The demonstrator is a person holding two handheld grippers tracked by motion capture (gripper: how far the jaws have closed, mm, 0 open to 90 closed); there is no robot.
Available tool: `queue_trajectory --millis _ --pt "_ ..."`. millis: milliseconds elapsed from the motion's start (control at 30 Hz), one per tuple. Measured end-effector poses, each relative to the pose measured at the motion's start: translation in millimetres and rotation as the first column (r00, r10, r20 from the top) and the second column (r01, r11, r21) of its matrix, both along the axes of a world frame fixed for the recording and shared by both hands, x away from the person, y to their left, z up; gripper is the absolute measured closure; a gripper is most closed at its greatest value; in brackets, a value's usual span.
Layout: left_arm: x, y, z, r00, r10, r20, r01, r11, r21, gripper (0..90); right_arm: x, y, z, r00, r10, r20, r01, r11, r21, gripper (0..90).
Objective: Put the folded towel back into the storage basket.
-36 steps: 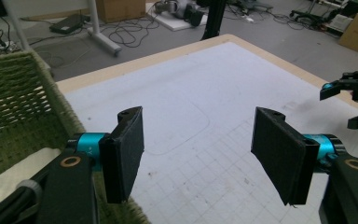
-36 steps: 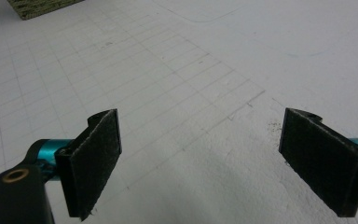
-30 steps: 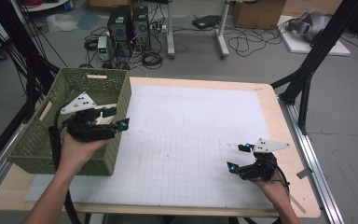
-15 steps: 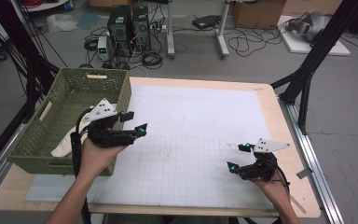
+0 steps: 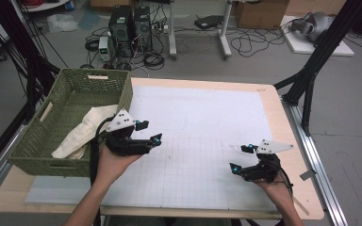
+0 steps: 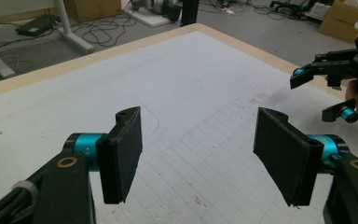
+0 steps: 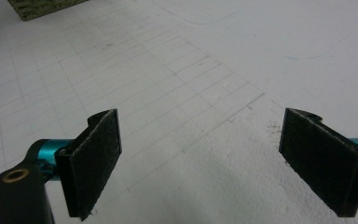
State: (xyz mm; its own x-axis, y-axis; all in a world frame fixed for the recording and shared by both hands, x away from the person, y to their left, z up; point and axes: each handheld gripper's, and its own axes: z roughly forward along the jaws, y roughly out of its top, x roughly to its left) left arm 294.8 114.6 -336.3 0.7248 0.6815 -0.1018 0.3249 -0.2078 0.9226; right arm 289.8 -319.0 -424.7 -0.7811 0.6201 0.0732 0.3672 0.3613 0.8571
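A green woven basket stands on the table's left side, and a cream cloth lies crumpled in it. Just right of the basket's near corner, my left gripper hovers over the white gridded mat, open with nothing between its jaws. The left gripper view has the same gripper open wide above the grid lines. My right gripper rests low near the mat's front right, also open and holding nothing. In the right gripper view this gripper spans bare mat, with the basket's corner far off.
The right gripper appears far off in the left gripper view, at the upper right. Black frame posts rise at the table's right and left. Computer towers and cables lie on the floor beyond the far edge.
My left gripper has moved right, from above the basket to over the mat beside it. The cloth stays in the basket. The right gripper has not moved.
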Motion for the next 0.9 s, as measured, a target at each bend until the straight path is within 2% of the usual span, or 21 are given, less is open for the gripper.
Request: queue_trajectory --millis 167,500,900 --pt "-0.1 -5.0 -7.8 1.0 -0.004 -0.008 0.004 1.0 -0.009 33.0 -0.6 -0.1 0.5 1.0 0.0 -0.004 0.0 1.0 0.005 12.3" --pt "-1.6 -12.2 -21.5 0.9999 -0.009 -0.008 0.009 0.9998 0.015 32.8 -0.7 0.9 0.8 1.0 0.0 -0.003 0.0 1.0 0.004 12.3" --pt "-3.4 -17.8 -33.8 0.9998 -0.015 -0.015 0.016 0.9996 0.023 32.6 -1.1 1.4 1.1 1.0 0.002 -0.007 -0.002 1.0 0.006 12.3"
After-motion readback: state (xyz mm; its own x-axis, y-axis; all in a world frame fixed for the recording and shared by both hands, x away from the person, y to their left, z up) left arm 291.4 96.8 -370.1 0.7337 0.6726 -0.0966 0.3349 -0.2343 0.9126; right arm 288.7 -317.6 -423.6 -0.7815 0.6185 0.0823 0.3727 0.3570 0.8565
